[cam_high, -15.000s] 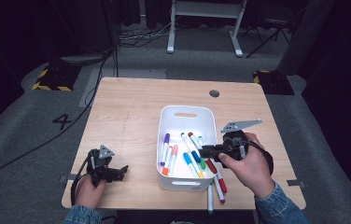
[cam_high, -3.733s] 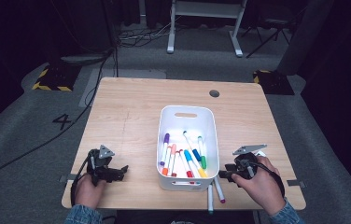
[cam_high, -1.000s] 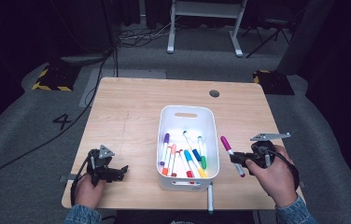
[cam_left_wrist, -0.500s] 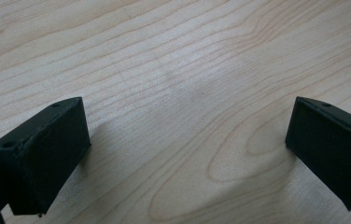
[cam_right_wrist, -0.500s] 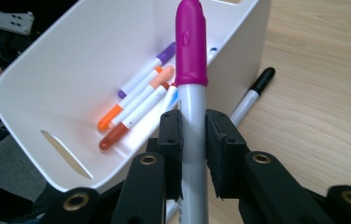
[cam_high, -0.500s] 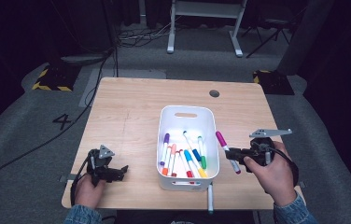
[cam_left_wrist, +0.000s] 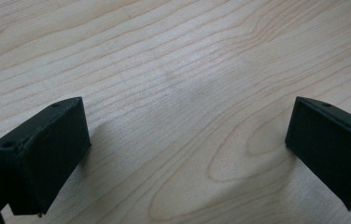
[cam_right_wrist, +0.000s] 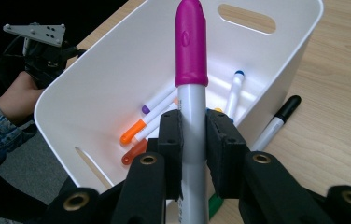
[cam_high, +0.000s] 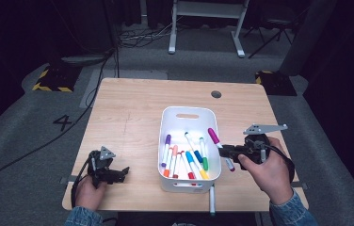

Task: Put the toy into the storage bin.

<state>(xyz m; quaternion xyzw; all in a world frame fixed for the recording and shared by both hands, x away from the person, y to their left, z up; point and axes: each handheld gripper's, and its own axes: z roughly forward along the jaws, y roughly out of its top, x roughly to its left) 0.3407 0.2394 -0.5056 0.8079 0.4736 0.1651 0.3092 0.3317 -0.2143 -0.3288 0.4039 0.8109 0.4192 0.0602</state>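
Observation:
My right gripper (cam_high: pixel 228 151) (cam_right_wrist: pixel 193 140) is shut on a white marker with a magenta cap (cam_high: pixel 214 139) (cam_right_wrist: pixel 191 44), held over the right rim of the white bin (cam_high: pixel 167 123) (cam_right_wrist: pixel 94 70). The cap points toward the bin's inside, where several coloured markers (cam_high: pixel 188 159) lie. At the table's front left, my left gripper (cam_high: pixel 120 173) (cam_left_wrist: pixel 187 149) rests low over bare wood, jaws wide apart with nothing between them. The right gripper view also shows that gripper (cam_right_wrist: pixel 36 39) and its hand beyond the bin.
A black-capped marker (cam_right_wrist: pixel 278 119) lies on the wooden table (cam_high: pixel 132 108) beside the bin's wall. Another marker (cam_high: pixel 211 203) lies at the front edge below the bin. A round grommet (cam_high: pixel 216 94) sits at the back right. Dark floor surrounds the table.
My right gripper has carried the magenta marker left, from beside the bin to over its right rim. The left gripper has stayed put.

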